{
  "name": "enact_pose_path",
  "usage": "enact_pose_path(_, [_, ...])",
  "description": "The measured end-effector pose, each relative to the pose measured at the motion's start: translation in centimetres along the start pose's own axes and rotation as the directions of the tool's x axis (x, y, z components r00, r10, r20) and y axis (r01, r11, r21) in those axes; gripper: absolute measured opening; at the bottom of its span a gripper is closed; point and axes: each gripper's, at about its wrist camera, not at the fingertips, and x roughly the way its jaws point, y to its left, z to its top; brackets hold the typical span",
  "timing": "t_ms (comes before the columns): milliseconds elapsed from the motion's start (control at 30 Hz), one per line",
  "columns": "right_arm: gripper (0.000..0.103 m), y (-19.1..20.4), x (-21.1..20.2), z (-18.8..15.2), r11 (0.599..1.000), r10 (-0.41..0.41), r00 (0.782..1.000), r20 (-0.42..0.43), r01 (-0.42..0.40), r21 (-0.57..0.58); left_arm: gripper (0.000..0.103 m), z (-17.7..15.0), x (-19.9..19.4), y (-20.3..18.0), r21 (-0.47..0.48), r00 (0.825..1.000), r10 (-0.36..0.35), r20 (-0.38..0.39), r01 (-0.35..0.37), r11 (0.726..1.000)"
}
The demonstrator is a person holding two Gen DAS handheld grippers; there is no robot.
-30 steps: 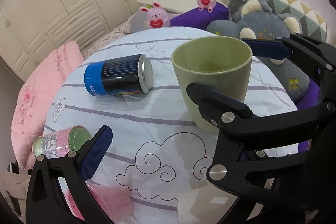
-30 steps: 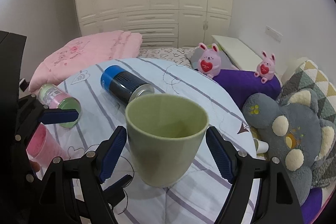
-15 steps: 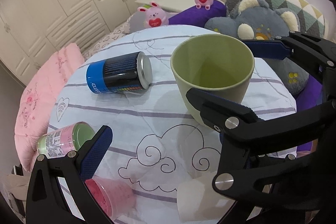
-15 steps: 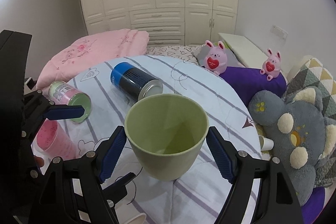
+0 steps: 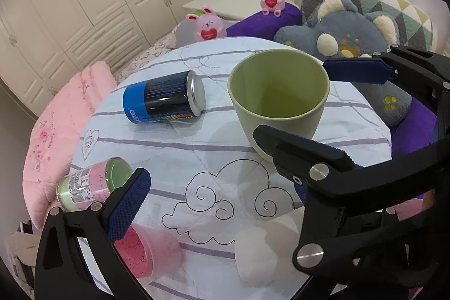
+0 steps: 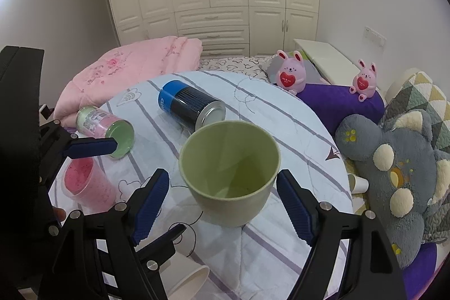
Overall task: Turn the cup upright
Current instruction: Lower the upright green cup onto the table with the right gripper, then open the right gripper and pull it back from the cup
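Green cup (image 6: 230,176) stands upright near the table's (image 6: 281,117) right edge, mouth up. Right gripper (image 6: 223,204) fingers spread wide either side, not touching. Left gripper (image 5: 225,184) open too, holding nothing.

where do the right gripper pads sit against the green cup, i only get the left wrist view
Observer: In the right wrist view the right gripper straddles the pale green plastic cup, with a gap showing at each pad, so it is open and not touching.
Operator: is the cup base down flat
Observer: Yes, its whole base rests on the striped tablecloth, mouth up.
Operator: anything off the table on that side
Observer: A small white paper cup lies past the table edge, beside the grey plush toy.
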Motion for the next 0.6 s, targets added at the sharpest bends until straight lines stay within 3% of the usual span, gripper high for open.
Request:
enact_pose_path(367, [0.081, 1.0, -1.7, 0.4, 1.0, 0.008, 1.0, 0.023, -0.008, -0.007, 0.103, -0.2, -2.3, 0.3, -0.004, 0.998, 0.04, 0.043, -0.04, 0.999])
enact_pose_path(600, [0.081, 2.5, -4.8, 0.9, 1.0, -0.004, 0.997, 0.076, 0.006, -0.023, 0.103, -0.8, -5.9, 1.4, -0.037, 0.99, 0.071, 0.121, -0.067, 0.997])
